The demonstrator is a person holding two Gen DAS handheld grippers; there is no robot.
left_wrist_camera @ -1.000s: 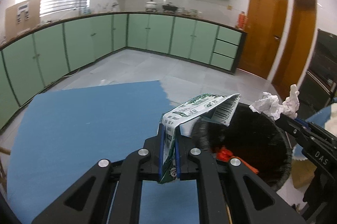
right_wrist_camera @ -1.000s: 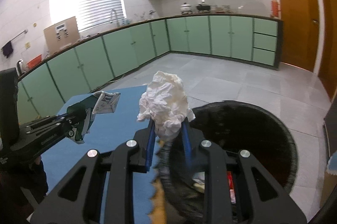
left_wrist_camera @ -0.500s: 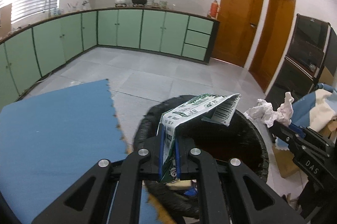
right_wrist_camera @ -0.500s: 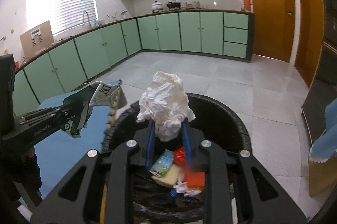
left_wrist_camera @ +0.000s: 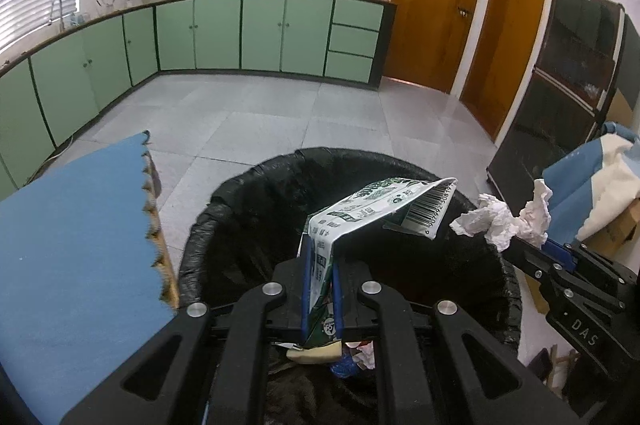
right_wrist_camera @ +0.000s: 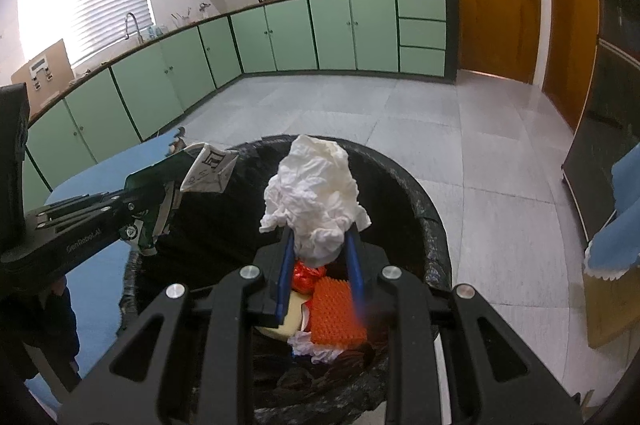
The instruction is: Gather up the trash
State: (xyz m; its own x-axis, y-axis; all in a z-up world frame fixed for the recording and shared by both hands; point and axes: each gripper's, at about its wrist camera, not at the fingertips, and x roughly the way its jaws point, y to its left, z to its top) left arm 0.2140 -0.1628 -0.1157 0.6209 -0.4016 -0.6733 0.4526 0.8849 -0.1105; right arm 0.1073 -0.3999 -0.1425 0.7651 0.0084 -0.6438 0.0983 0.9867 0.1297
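My left gripper [left_wrist_camera: 320, 257] is shut on a flattened green and white carton [left_wrist_camera: 384, 201] and holds it over a black-lined trash bin [left_wrist_camera: 248, 193]. My right gripper [right_wrist_camera: 318, 237] is shut on a crumpled white tissue [right_wrist_camera: 316, 185] above the same bin [right_wrist_camera: 416, 193]. In the left wrist view the right gripper [left_wrist_camera: 516, 241] with its tissue [left_wrist_camera: 496, 221] reaches in over the bin's right rim. In the right wrist view the left gripper [right_wrist_camera: 168, 193] with the carton [right_wrist_camera: 208, 169] reaches in over the left rim. Inside the bin lie an orange spiky piece [right_wrist_camera: 336, 313], red wrapper and other scraps.
A blue mat [left_wrist_camera: 72, 245] covers the table left of the bin. Grey tiled floor [left_wrist_camera: 280, 113] runs to green cabinets [left_wrist_camera: 260, 33] and wooden doors [left_wrist_camera: 432, 5]. A dark cabinet [left_wrist_camera: 560, 97] and a blue and white bundle on a cardboard box [left_wrist_camera: 592, 193] stand on the right.
Both grippers have moved from over the blue mat's edge to over the bin and lower, each holding its item. The bin's inside and its trash now show.
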